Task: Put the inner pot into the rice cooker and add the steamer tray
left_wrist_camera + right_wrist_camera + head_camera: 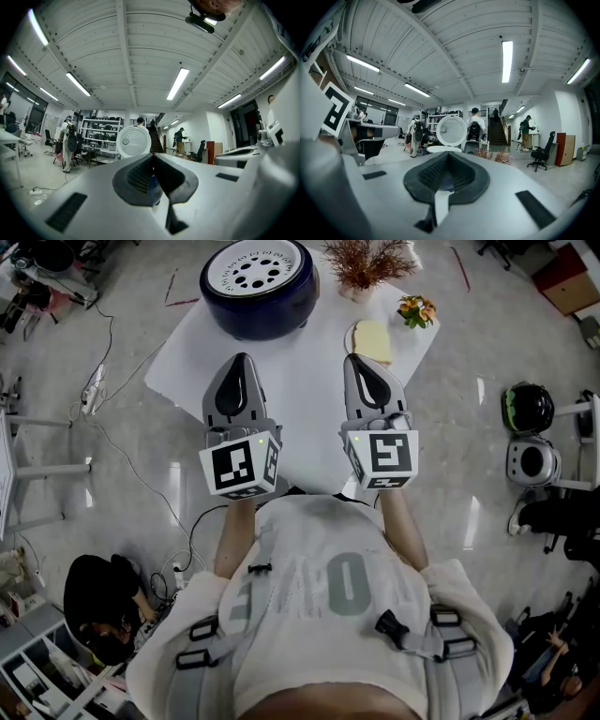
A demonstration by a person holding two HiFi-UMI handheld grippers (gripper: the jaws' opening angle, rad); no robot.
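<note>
1. The left gripper [242, 360] and the right gripper [362, 362] are both shut tight. Nothing is in them.
2. They hang side by side over the near part of the table [309, 418], well apart from the cooker.
3. The cooker [262, 317] is dark blue. It sits at the far end of the table.
4. A white round part [258, 273] with holes shows on the cooker. I cannot tell if it is the tray or the inside of the lid.
5. I see no loose pot on the table.
6. I think a pot is hard, smooth and a bit heavy, so it may slip. Pinch it by the rim.
7. I think a tray is thin and light. Hold it softly by the edge.
</note>
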